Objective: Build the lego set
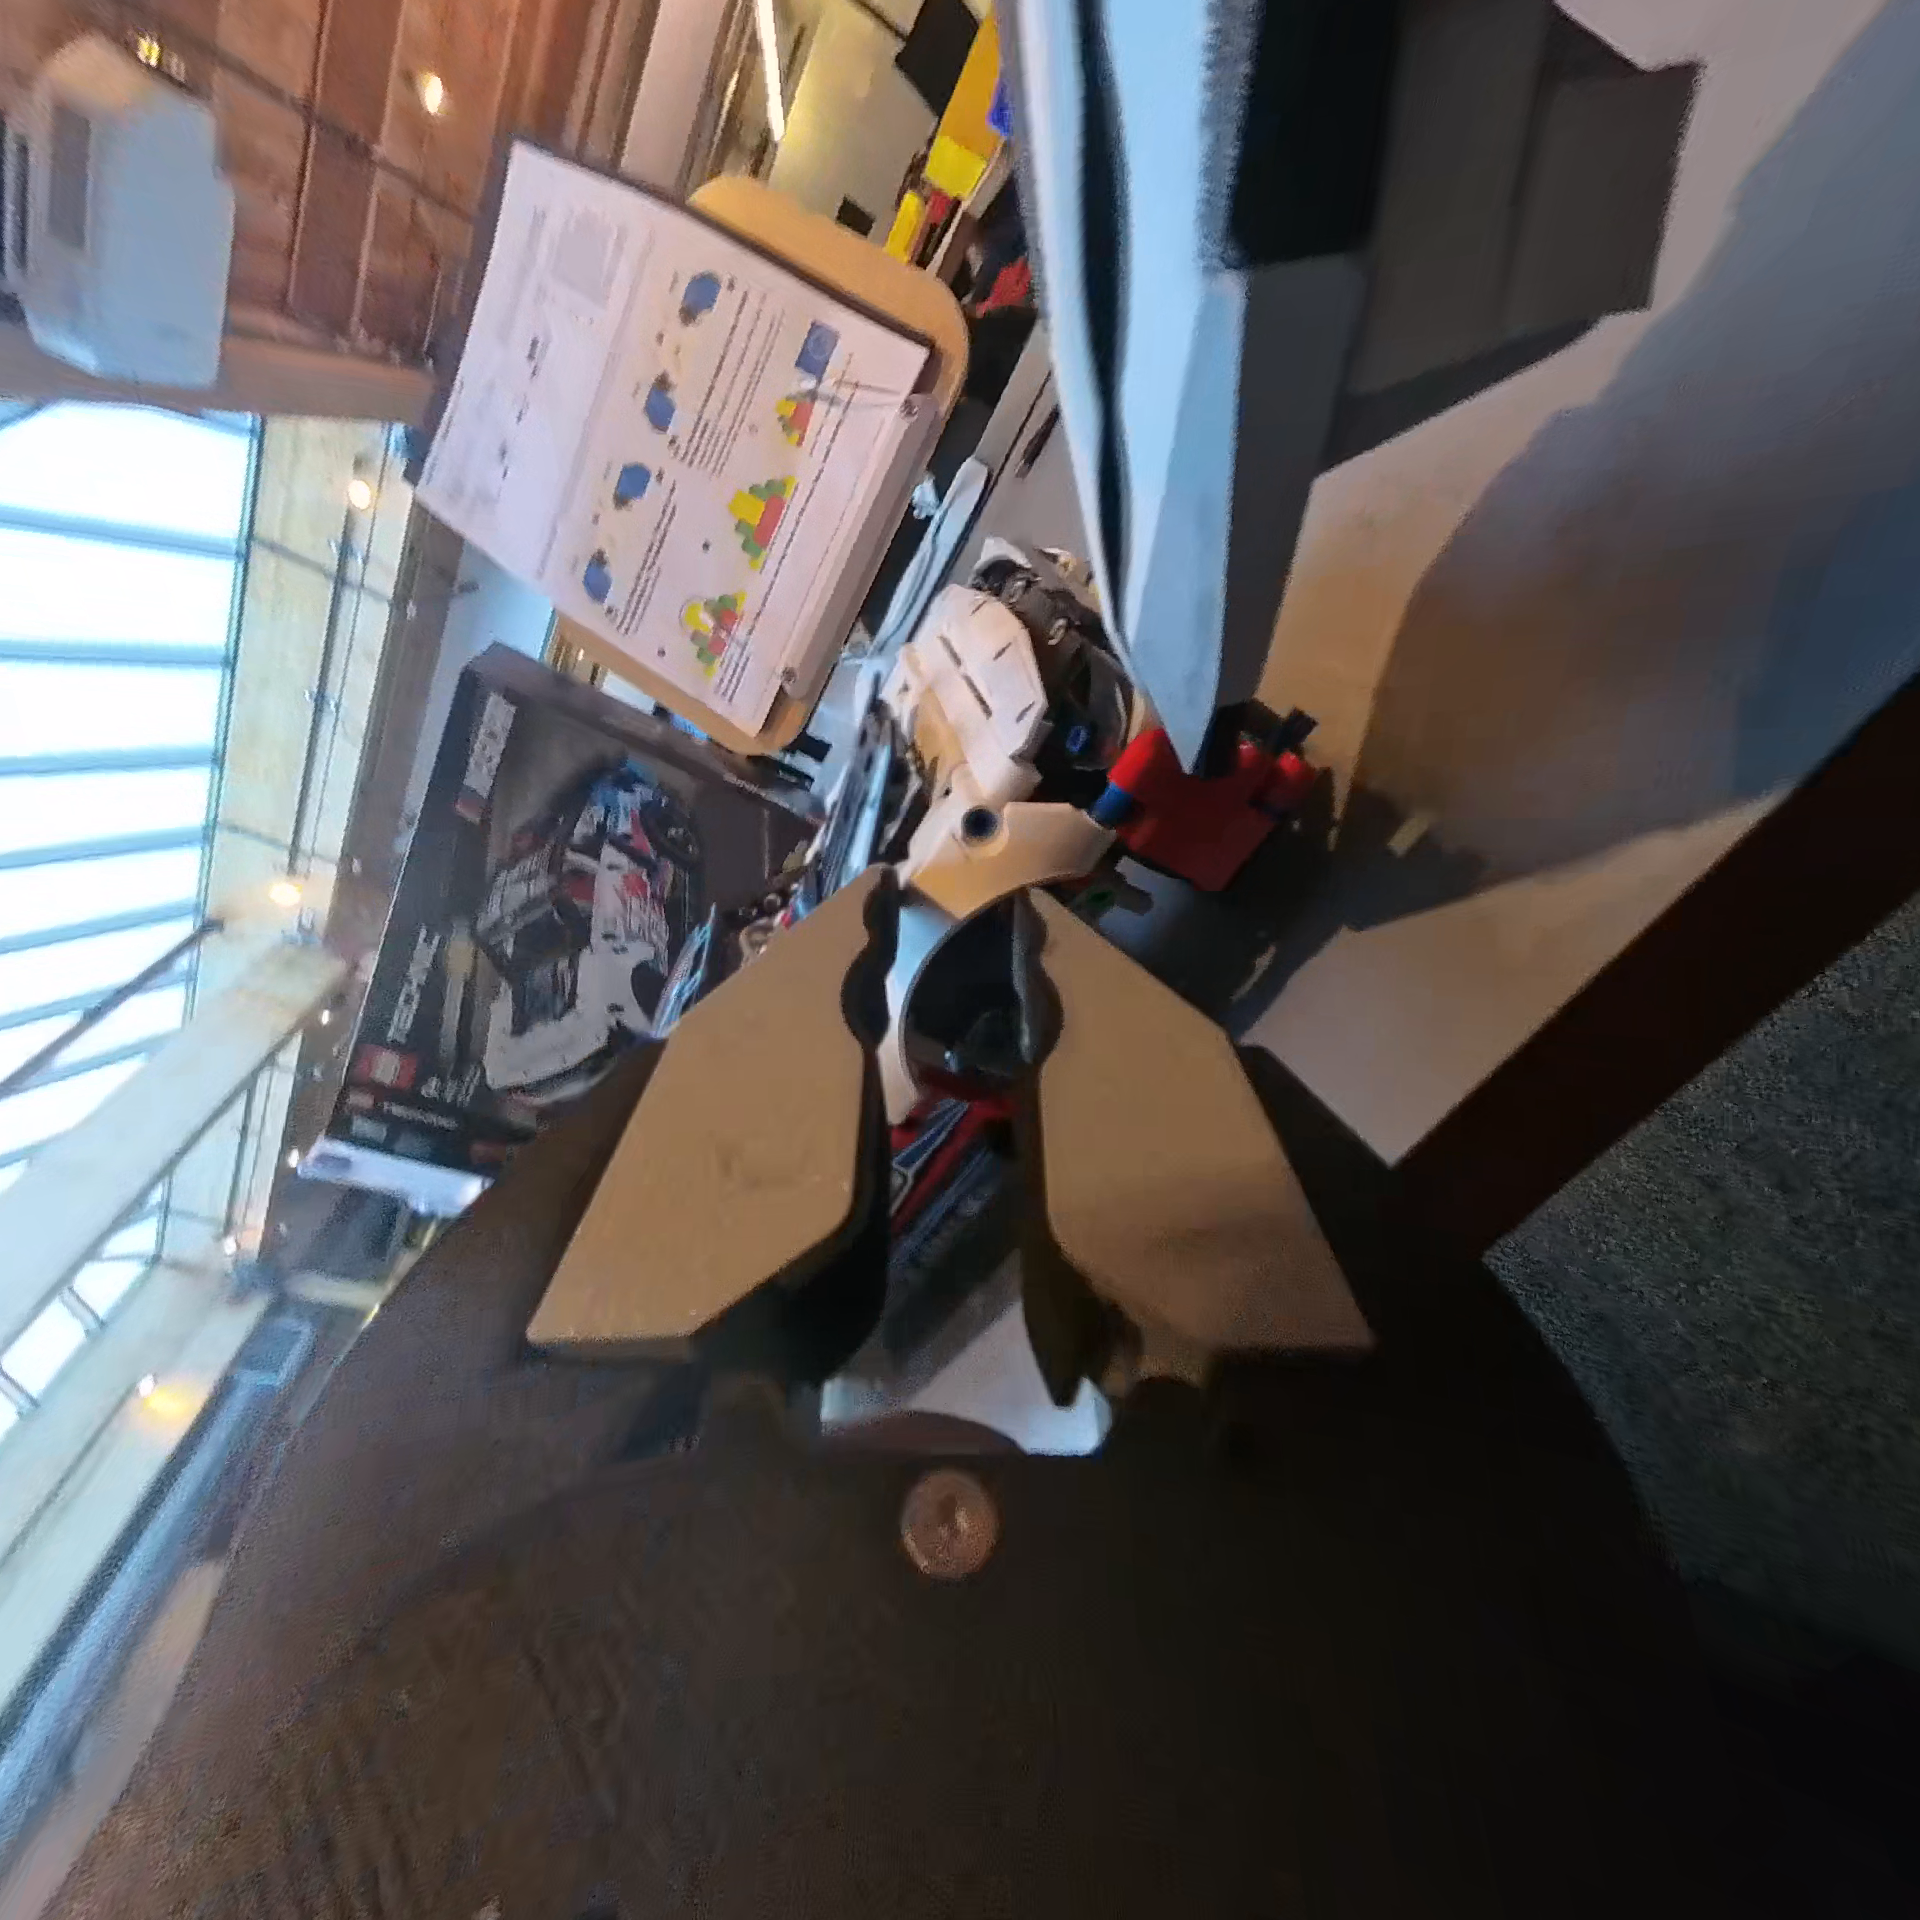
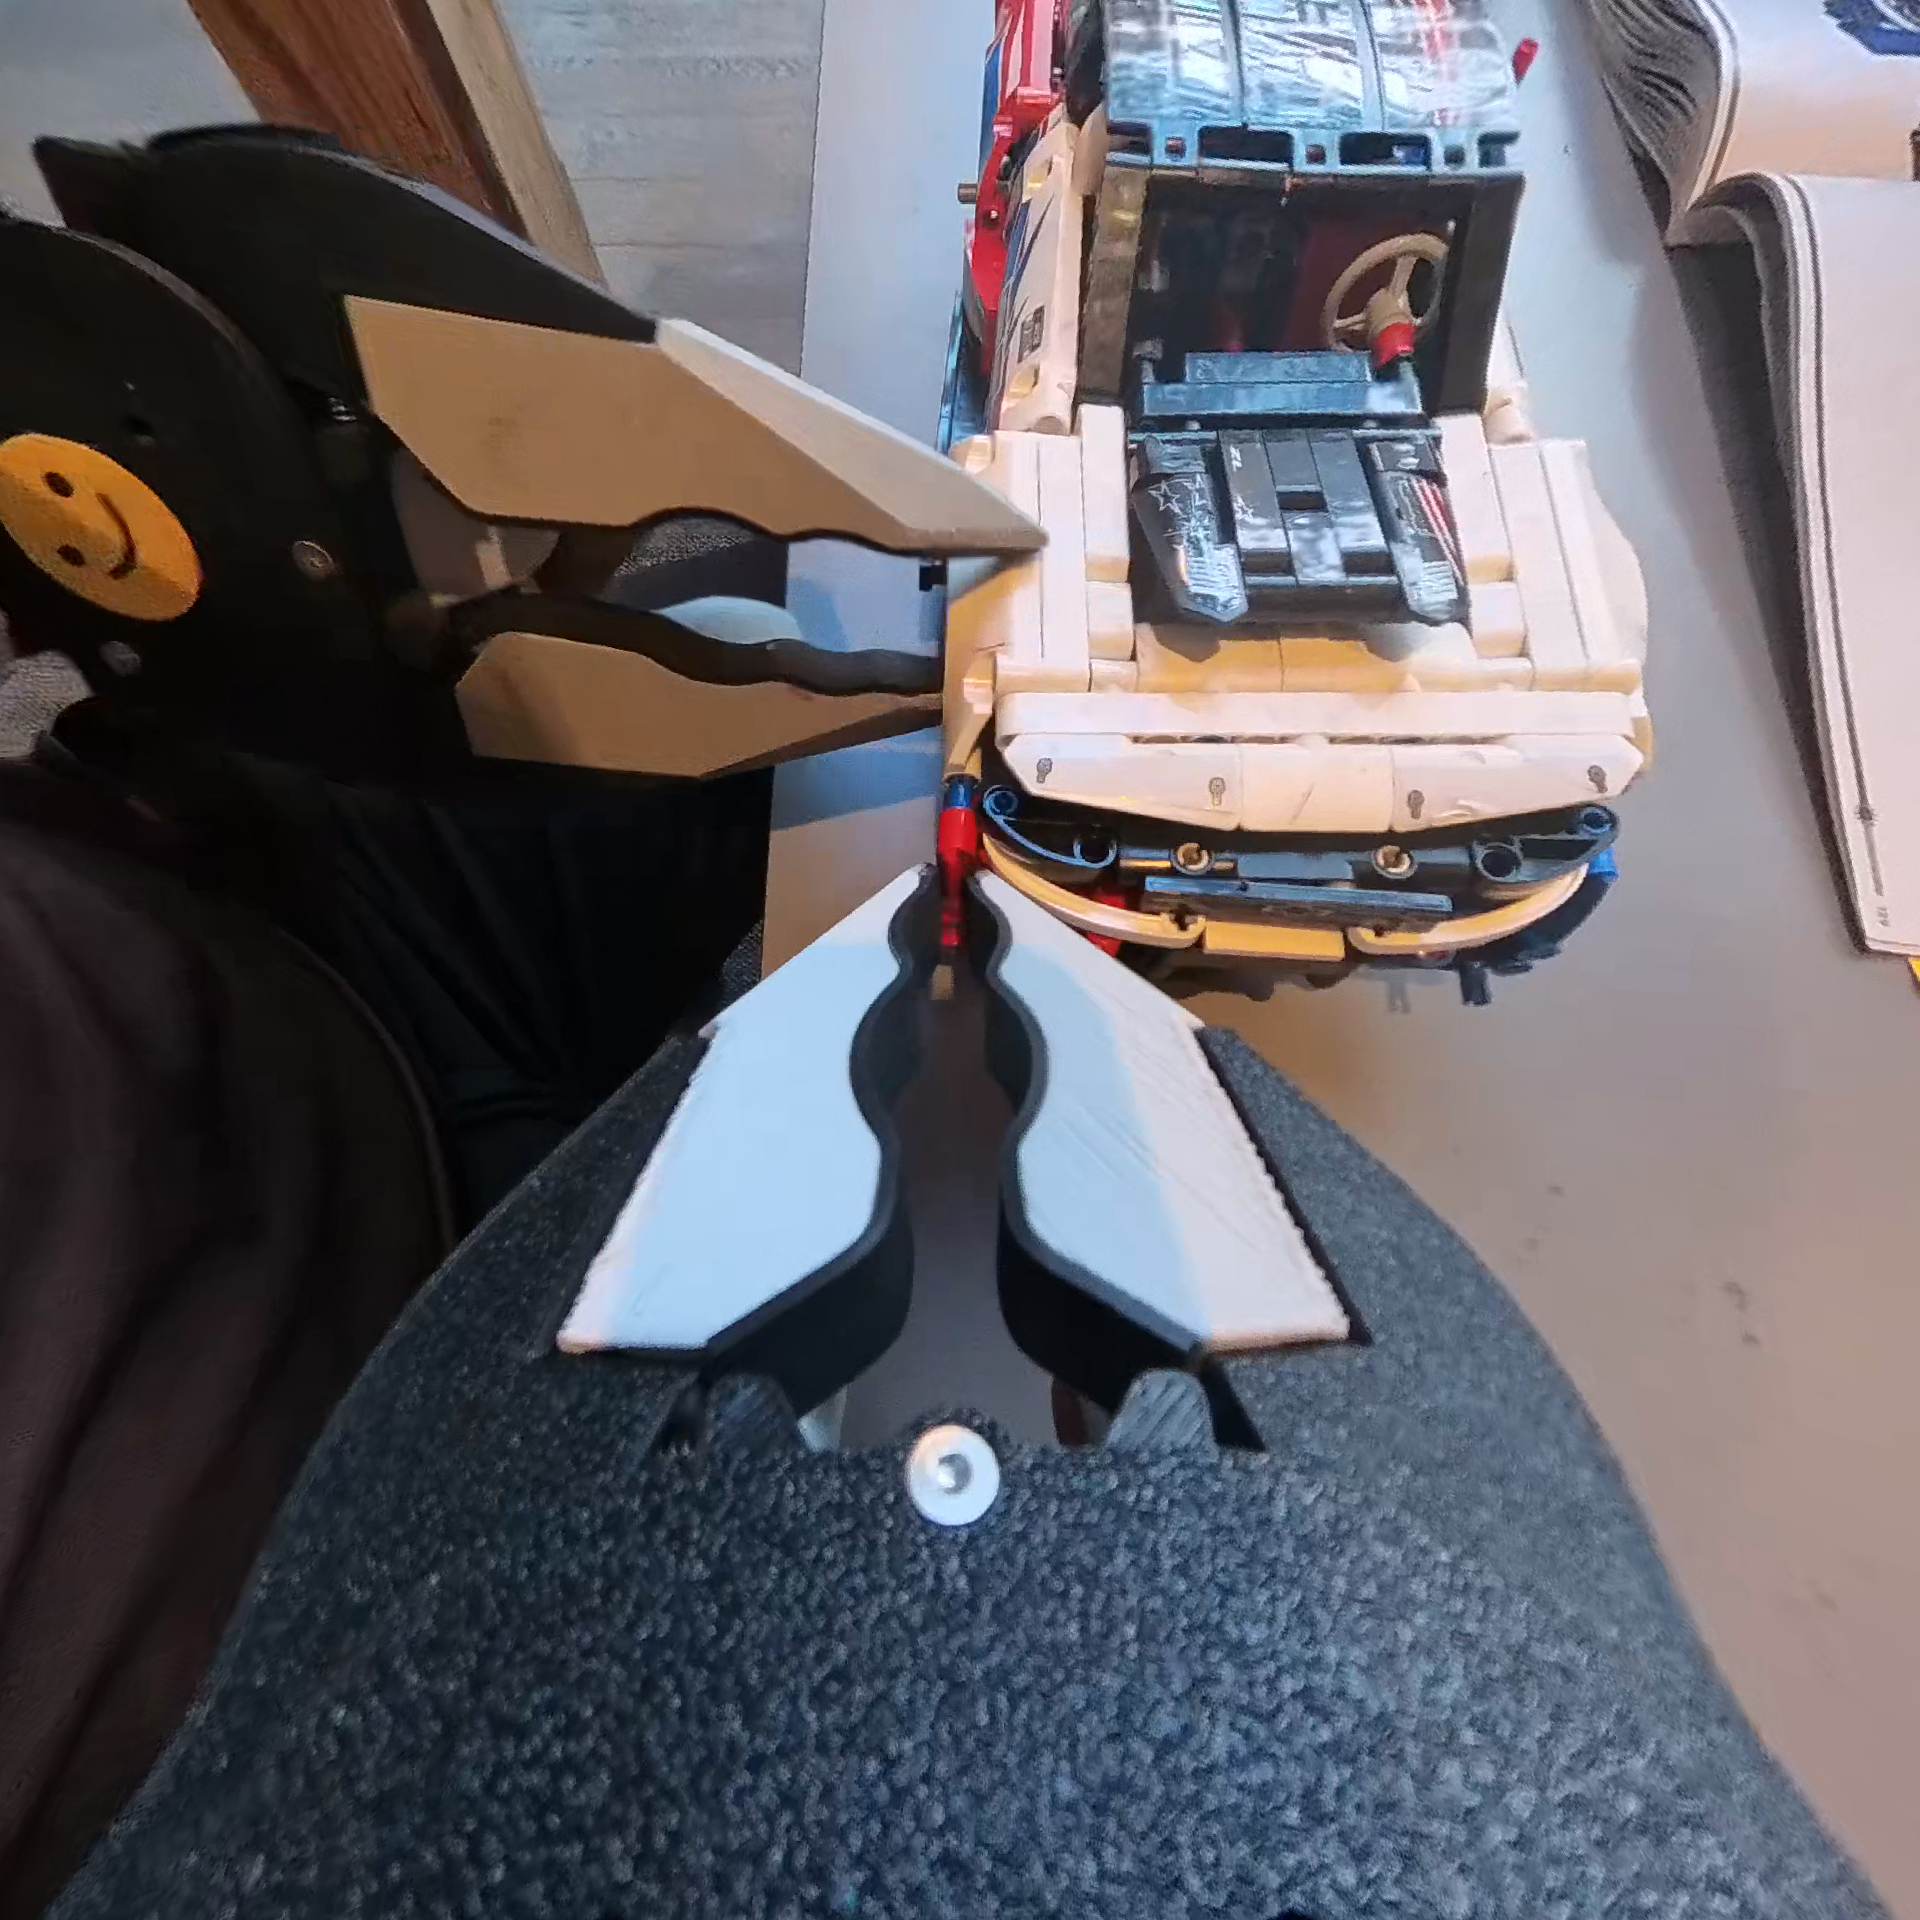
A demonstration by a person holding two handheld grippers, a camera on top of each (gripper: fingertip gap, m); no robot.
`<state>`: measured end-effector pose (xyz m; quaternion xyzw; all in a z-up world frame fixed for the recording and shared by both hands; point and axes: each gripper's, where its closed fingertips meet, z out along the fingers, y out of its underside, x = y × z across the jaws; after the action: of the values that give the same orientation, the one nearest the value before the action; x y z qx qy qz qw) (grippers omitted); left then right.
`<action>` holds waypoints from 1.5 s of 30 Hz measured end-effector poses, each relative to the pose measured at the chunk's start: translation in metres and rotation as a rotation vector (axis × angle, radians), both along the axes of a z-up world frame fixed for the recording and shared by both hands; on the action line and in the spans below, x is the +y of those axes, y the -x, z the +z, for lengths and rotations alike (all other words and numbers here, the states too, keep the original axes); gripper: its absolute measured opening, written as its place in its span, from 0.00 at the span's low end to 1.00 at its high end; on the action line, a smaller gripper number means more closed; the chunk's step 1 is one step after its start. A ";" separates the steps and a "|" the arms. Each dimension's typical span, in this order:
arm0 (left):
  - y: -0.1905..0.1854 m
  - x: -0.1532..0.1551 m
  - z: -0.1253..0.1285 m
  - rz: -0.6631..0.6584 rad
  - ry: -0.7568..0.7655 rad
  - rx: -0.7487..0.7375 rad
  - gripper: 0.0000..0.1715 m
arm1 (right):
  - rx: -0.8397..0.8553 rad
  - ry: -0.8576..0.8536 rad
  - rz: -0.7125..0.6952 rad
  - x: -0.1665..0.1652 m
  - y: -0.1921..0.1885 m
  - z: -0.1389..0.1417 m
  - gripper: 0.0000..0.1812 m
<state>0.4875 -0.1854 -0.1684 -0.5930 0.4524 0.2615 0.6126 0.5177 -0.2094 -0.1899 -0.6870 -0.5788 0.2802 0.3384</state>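
Note:
A white Lego car [image 2: 1299, 644] with black and red parts stands on the grey table [image 2: 1507, 1299], its front towards the right wrist camera. My right gripper [image 2: 948, 896] is shut on a small red pin [image 2: 951, 868] at the car's front corner. My left gripper [image 2: 987, 623] comes in from the left and clamps the car's white side panel. In the left wrist view, the left gripper [image 1: 961, 935] holds that white panel [image 1: 997, 842]. The right gripper [image 1: 1210, 732] reaches down onto the red parts [image 1: 1195, 821].
An open instruction booklet [image 2: 1829, 436] lies right of the car. The dark Lego box [image 1: 540, 914] and a board holding a printed sheet [image 1: 675, 447] stand beyond the car. The table's dark edge [image 1: 1662, 997] is close. A person's dark clothing [image 2: 208, 1143] is on the left. The tips of one gripper are about 5 cm away from the tips of the other.

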 end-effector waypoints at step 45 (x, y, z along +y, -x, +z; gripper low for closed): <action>-0.017 -0.013 0.002 -0.051 0.740 -1.521 0.14 | 0.010 -0.036 0.125 -0.001 0.000 0.002 0.01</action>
<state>0.5046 -0.1982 -0.1669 -0.7594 -0.0132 -0.3875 0.5224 0.5176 -0.2109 -0.1877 -0.6418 -0.6238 0.2938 0.3354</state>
